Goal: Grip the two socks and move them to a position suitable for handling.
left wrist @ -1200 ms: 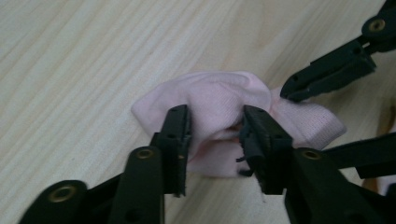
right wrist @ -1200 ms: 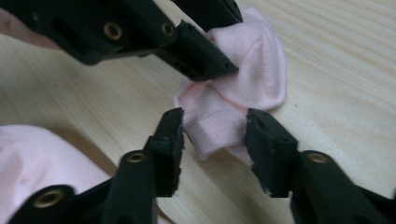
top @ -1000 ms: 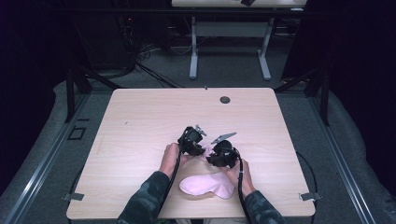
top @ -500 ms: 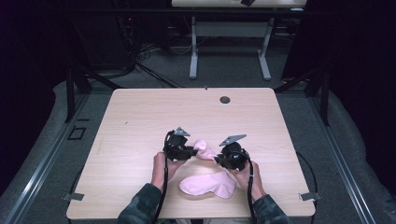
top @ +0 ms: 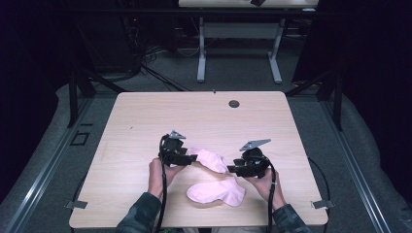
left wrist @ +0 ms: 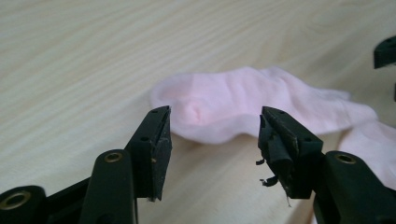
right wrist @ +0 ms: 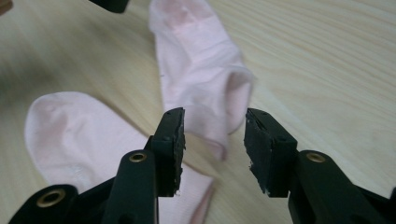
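Two pink socks lie on the wooden table (top: pixel 145 121). The farther sock (top: pixel 210 159) is spread flat between my two grippers, and the nearer sock (top: pixel 216 191) rests by the front edge. My left gripper (top: pixel 192 158) sits at the far sock's left end. In the left gripper view its jaws (left wrist: pixel 215 135) have just been opening, with the sock (left wrist: pixel 233 107) lying just past the tips. My right gripper (top: pixel 231 169) is at the sock's right end. Its jaws (right wrist: pixel 215 135) have also just been opening, and the pads stand clear of the sock's end (right wrist: pixel 201 60).
A small dark round hole (top: pixel 234 103) sits near the table's far edge. The nearer sock (right wrist: pixel 79 135) lies left of my right jaws. Dark floor, cables and a white table frame (top: pixel 238 53) lie beyond the table.
Both grippers moved apart and drew the far sock out between them. Both then let go, and the sock now lies flat on the table.
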